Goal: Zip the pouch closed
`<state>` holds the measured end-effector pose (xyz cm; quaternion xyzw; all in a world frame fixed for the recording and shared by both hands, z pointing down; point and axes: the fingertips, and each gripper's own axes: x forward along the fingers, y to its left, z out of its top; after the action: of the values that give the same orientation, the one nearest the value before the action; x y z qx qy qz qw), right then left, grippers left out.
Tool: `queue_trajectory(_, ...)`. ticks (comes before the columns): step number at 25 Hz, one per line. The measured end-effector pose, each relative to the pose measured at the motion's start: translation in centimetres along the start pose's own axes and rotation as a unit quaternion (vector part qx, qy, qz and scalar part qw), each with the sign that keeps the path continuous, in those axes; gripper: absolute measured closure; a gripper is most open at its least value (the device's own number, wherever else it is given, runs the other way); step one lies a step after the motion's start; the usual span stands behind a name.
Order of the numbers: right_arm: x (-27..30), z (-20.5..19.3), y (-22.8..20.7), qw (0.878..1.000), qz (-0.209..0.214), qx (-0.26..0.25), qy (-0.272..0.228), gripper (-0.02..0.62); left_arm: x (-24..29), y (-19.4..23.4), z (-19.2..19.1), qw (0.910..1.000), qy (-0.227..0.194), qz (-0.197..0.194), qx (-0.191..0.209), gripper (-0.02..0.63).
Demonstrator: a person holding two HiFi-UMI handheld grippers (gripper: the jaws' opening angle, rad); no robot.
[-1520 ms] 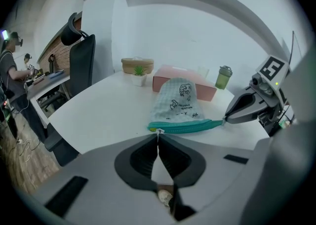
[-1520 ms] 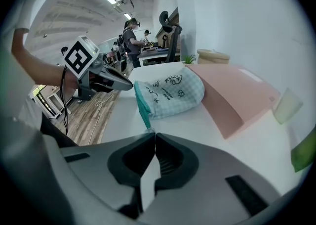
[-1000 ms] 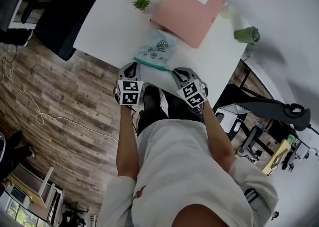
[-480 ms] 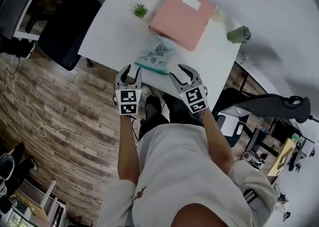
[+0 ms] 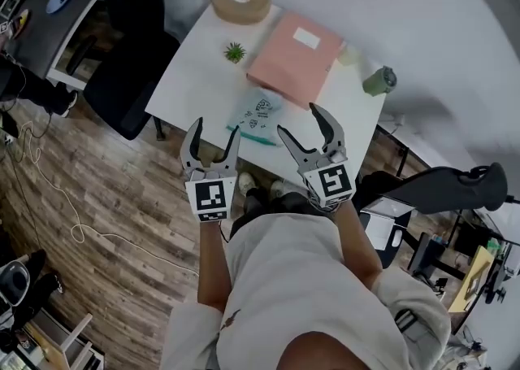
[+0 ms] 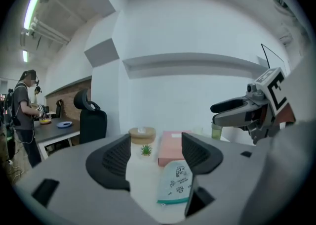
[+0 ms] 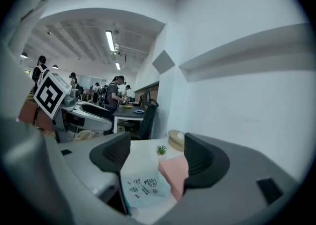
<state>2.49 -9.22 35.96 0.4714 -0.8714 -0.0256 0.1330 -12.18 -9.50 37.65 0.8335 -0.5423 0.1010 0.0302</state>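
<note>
A pale see-through pouch (image 5: 258,115) with dark prints and a green zip edge lies flat near the front of the white table (image 5: 192,76). It also shows between the jaws' line of sight in the left gripper view as the pouch (image 6: 176,183), and in the right gripper view as the pouch (image 7: 143,188). My left gripper (image 5: 214,137) and right gripper (image 5: 303,124) hang above the table's near edge, well clear of the pouch. Both sets of jaws are opening, with nothing between them. In their own views the left gripper (image 6: 155,157) and the right gripper (image 7: 155,155) stand wide and empty.
Behind the pouch lies a pink folder (image 5: 294,59). A small potted plant (image 5: 235,53), a round tan roll (image 5: 240,3) and a green cup (image 5: 379,80) stand further back. A black chair (image 5: 130,76) is left of the table, another seat (image 5: 439,185) at its right.
Both grippers have lifted from the pouch's near edge and gone from shut to wide open. The pouch stays flat on the table.
</note>
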Motion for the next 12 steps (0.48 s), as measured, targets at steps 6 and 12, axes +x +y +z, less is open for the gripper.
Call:
queue_trajectory(6,-3.4,4.2,-2.0,0.998,-0.022,0.004,-0.063,0.249,-2.7,-1.7,6.2,0.9972,-0.064,0.038,0.005,0.255)
queue_trajectory(12,-6.3,5.3,-3.3,0.996,-0.017,0.008,-0.090,0.249,-4.5,-4.8,7.8,0.9959,-0.063,0.061,0.022,0.244)
